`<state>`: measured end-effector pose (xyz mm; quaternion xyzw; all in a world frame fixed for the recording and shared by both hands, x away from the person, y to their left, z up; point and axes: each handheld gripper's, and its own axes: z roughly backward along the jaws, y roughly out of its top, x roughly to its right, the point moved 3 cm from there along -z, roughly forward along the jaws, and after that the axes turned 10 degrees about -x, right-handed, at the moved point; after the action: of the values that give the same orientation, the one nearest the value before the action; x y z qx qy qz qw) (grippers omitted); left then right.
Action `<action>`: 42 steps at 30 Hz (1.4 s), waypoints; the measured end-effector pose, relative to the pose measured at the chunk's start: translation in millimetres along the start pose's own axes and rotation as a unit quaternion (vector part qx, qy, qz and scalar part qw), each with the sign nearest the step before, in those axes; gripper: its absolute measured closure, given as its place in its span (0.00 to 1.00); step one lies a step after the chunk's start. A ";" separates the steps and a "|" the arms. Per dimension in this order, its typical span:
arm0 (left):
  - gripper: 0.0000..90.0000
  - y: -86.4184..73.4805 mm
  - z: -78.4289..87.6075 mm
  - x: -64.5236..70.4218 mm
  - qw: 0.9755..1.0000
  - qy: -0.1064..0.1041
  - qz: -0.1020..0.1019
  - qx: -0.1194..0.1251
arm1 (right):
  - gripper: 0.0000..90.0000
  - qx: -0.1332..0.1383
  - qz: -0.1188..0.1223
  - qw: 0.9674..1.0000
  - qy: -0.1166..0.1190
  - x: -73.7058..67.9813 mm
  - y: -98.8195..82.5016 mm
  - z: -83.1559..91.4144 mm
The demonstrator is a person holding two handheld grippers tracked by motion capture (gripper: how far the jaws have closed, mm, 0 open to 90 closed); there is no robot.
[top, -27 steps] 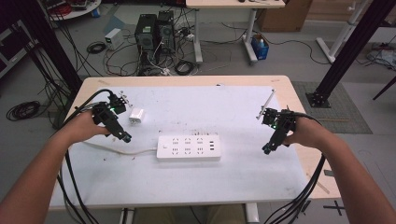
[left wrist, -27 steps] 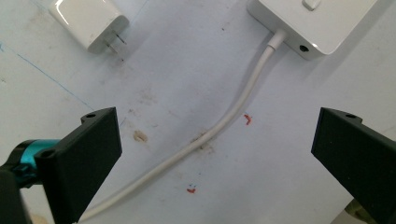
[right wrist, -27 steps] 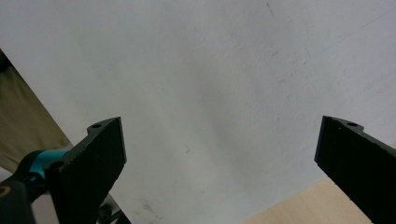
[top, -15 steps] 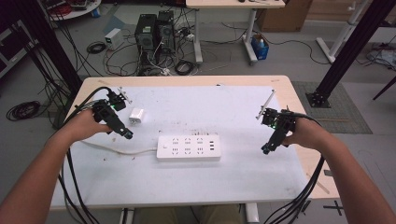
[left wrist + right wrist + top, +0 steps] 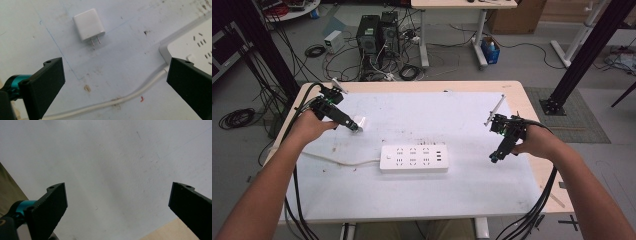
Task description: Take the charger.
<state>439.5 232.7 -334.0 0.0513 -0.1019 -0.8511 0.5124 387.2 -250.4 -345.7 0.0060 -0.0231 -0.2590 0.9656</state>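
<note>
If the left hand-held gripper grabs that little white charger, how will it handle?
The white charger is a small rigid block, so probably light and stiff. It lies flat, so it is unlikely to roll. Its smooth, glossy-looking shell may slip between the jaws; its two prongs could snag.

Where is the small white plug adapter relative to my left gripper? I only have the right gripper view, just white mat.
Observer: The small white plug adapter lies flat ahead of the left gripper, whose jaws are open and not touching it.
Operator: Which way do its prongs face?
Observer: Its two metal prongs point back toward the left gripper.
Operator: Anything nearby?
Observer: The white power strip sits mid-table, its white cable running across between the gripper and the adapter.
</note>
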 end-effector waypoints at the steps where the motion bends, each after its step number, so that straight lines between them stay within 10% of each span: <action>1: 0.02 2.5 -1.8 -1.0 1.000 0.003 0.010 0.002 | 0.01 0.000 0.002 1.000 -0.001 0.8 -0.2 -0.4; 18: 0.02 41.4 -57.2 -15.1 0.994 0.011 0.104 0.015 | 0.01 0.008 -0.002 1.000 -0.002 4.1 -2.0 -1.4; 42: 0.14 55.0 -126.3 -30.3 0.991 0.027 0.128 0.001 | 0.01 0.015 -0.007 1.000 0.003 7.3 -7.4 -1.3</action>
<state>525.4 219.2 -445.1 0.0618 -0.0949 -0.7769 0.6193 389.9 -260.5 -346.8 0.0209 -0.0244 -0.2650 0.9637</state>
